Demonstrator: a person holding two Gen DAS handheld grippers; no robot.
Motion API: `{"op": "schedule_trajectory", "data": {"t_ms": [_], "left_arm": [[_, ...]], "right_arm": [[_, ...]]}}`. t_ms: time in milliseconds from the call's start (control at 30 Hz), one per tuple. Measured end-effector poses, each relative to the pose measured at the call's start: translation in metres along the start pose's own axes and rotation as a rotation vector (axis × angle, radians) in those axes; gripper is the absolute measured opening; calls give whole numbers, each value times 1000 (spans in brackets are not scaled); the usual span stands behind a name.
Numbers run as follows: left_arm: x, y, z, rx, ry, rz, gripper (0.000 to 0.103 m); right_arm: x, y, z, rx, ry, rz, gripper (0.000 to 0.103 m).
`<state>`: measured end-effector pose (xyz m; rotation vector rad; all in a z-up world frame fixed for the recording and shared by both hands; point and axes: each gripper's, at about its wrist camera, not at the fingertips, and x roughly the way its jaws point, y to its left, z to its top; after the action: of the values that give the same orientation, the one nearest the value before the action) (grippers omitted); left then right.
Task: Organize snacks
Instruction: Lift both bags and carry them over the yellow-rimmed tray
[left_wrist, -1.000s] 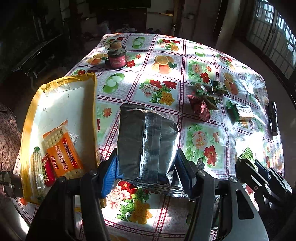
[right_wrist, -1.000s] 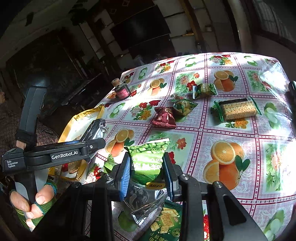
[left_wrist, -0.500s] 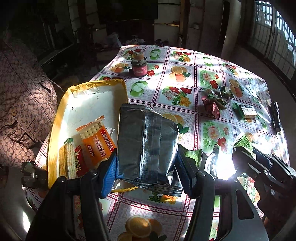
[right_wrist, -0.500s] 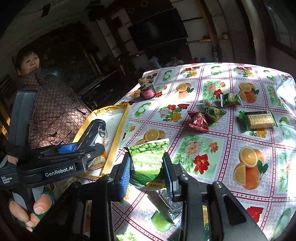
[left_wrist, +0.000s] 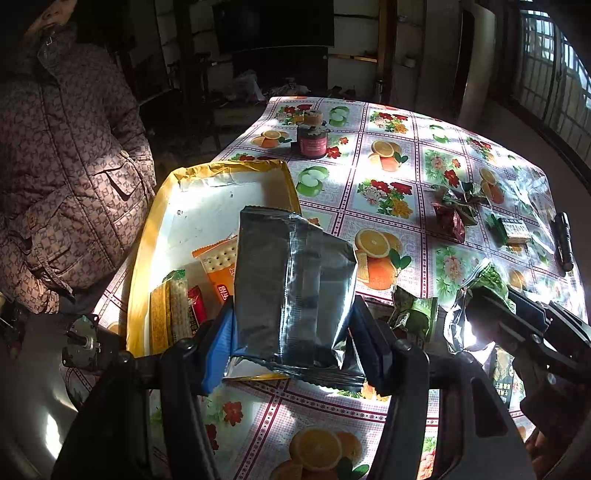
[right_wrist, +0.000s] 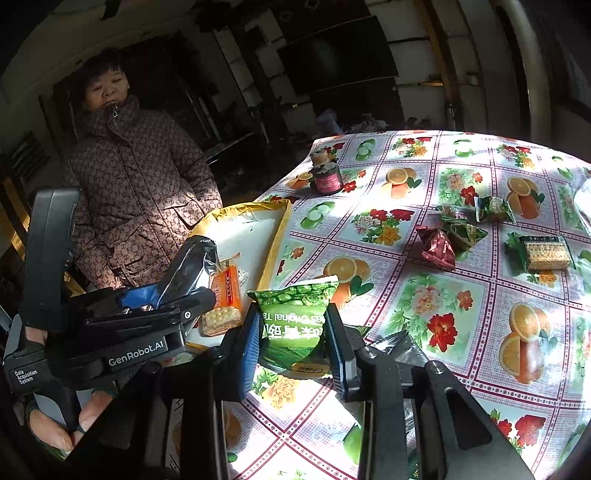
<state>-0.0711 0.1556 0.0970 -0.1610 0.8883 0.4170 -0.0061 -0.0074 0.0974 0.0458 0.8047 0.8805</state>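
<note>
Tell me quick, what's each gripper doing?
Left gripper: shut on the silver foil snack bag.
Right gripper: shut on the green snack packet.

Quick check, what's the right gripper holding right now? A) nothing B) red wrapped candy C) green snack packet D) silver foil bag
C: the right gripper is clamped on the green snack packet, pads pressing both its sides; the silver foil bag sits in the left gripper instead.

orange cracker pack (left_wrist: 218, 266): half hidden by silver bag (left_wrist: 291, 291) | dark packet (left_wrist: 504, 373): print unreadable
</note>
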Motion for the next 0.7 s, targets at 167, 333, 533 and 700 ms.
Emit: {"op": "schedule_trajectory", "data": {"t_ms": [167,333,533,700], "left_arm": [[-2,13,2,-24,-5,15,60],[-3,27,2,-50,-7,41,60],[-1,48,-3,-81,-1,76,60],[4,63,-5,-102,13,96,60]], "right_arm": [[10,8,5,-18,5,22,32],[17,19,8,-36,8,47,32],[25,33,7,-58,21,75,32],[37,40,7,-64,41,91,32]]}}
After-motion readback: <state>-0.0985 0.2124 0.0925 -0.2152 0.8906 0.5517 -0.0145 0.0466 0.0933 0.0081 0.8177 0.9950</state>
